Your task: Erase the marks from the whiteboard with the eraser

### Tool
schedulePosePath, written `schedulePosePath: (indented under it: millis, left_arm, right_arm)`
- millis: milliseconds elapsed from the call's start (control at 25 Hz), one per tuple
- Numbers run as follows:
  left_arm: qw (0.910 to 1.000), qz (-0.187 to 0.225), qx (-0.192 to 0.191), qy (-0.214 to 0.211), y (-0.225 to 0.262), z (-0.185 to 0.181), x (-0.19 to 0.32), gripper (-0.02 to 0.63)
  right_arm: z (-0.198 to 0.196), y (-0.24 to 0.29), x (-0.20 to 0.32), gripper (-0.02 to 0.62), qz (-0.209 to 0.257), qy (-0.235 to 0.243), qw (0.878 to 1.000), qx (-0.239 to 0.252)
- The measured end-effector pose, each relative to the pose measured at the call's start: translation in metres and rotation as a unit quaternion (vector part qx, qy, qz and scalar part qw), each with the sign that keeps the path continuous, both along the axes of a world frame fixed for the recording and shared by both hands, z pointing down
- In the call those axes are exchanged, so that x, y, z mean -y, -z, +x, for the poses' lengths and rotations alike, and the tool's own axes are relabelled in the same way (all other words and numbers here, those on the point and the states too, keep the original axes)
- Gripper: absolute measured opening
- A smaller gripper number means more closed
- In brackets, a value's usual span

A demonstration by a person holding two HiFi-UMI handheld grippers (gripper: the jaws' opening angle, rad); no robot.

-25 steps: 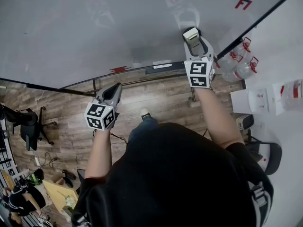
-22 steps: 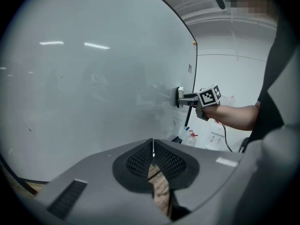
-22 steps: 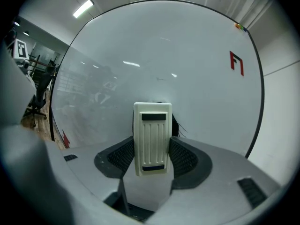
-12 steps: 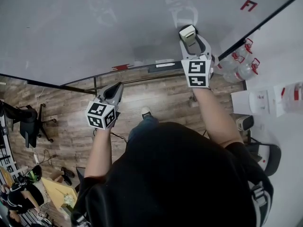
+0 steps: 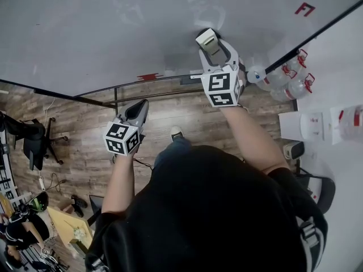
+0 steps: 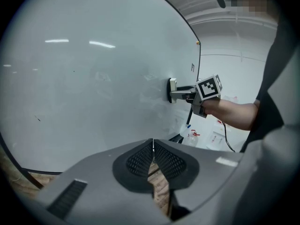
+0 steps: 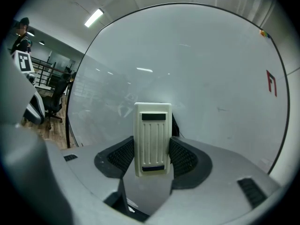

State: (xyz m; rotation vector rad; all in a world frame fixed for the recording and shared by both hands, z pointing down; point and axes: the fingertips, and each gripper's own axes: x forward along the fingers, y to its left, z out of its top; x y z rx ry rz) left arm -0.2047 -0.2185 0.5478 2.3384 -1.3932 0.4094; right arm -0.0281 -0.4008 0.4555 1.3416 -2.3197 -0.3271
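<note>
The whiteboard (image 5: 85,33) is wide and mostly bare, with open room left of the eraser; its black frame runs along the lower edge above the wooden floor (image 5: 74,146); the cream, ribbed eraser (image 7: 153,139) lies flat on the board's lower right part, pinched by the right gripper (image 5: 211,47); faint grey smears lie above it; a red mark (image 5: 304,8) sits near the board's right edge; the left gripper (image 6: 152,146) hangs below the board, pressed together and empty.
</note>
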Motion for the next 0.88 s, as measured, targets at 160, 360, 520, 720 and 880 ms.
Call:
schedulePosePath:
  millis: [160, 360, 520, 720, 880]
  left_arm:
    - [1.0000, 0.001, -0.001, 0.006, 0.000, -0.004, -0.003, 0.021]
    - [0.9999, -0.002, 0.000, 0.013, -0.002, -0.008, -0.007, 0.021]
    - [0.9998, -0.003, 0.000, 0.017, -0.003, -0.011, -0.010, 0.020]
    - [0.9997, -0.004, -0.001, 0.024, -0.003, -0.018, -0.012, 0.020]
    - [0.9996, -0.005, -0.001, 0.027, -0.004, -0.021, -0.015, 0.020]
  right_arm:
    - [-0.026, -0.004, -0.005, 0.229, -0.004, 0.021, 1.000, -0.010]
    - [-0.055, -0.015, -0.013, 0.229, -0.013, 0.055, 0.998, -0.028]
    - [-0.079, -0.028, -0.020, 0.229, -0.021, 0.082, 0.996, -0.042]
    - [-0.096, -0.041, -0.024, 0.229, -0.029, 0.101, 0.993, -0.055]
    - [-0.102, -0.047, -0.026, 0.229, -0.035, 0.108, 0.992, -0.060]
